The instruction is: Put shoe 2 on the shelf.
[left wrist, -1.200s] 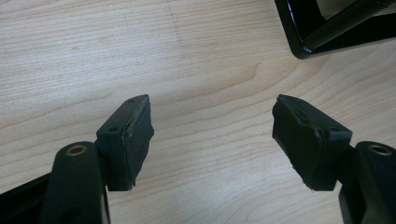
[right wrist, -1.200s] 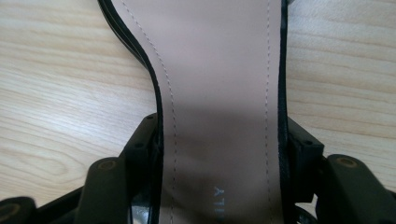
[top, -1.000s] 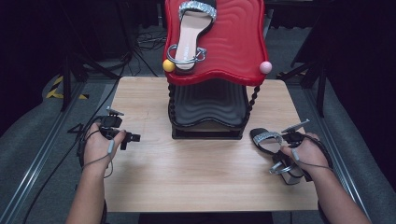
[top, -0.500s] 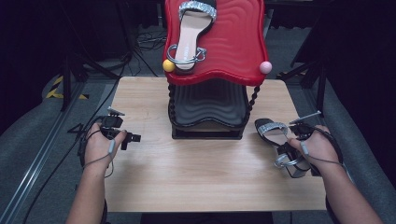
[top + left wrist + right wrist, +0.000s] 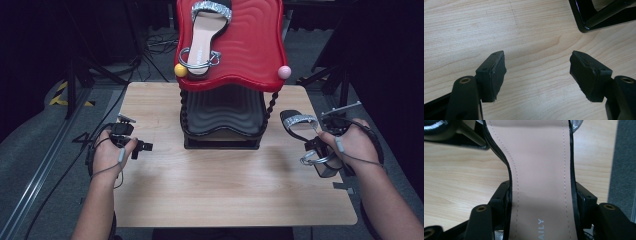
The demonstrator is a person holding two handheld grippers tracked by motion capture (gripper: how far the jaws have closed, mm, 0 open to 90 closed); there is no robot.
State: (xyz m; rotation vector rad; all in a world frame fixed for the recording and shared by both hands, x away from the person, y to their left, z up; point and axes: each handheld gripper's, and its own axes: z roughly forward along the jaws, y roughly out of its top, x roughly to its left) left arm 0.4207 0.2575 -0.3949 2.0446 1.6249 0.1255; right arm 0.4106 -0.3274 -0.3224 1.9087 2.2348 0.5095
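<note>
A black sandal (image 5: 300, 125) with a pink insole (image 5: 541, 170) and a glittery toe strap hangs above the table's right side, held in my right gripper (image 5: 325, 157). In the right gripper view both jaws press on the sandal's edges across its middle. A matching sandal (image 5: 207, 35) lies on the red wavy top shelf (image 5: 250, 45) of a rack. My left gripper (image 5: 142, 146) rests low over the table's left side. Its jaws stand wide apart in the left gripper view, with bare wood between the pads (image 5: 494, 72).
The rack has a black lower shelf (image 5: 222, 117) and stands at the middle back of the wooden table (image 5: 210, 190). A yellow ball (image 5: 180, 70) and a pink ball (image 5: 284, 72) cap its front corners. The rack's black base corner (image 5: 584, 15) lies ahead of my left gripper.
My right hand has lifted the sandal up off the table and slightly to the right. The left hand has stayed where it was.
</note>
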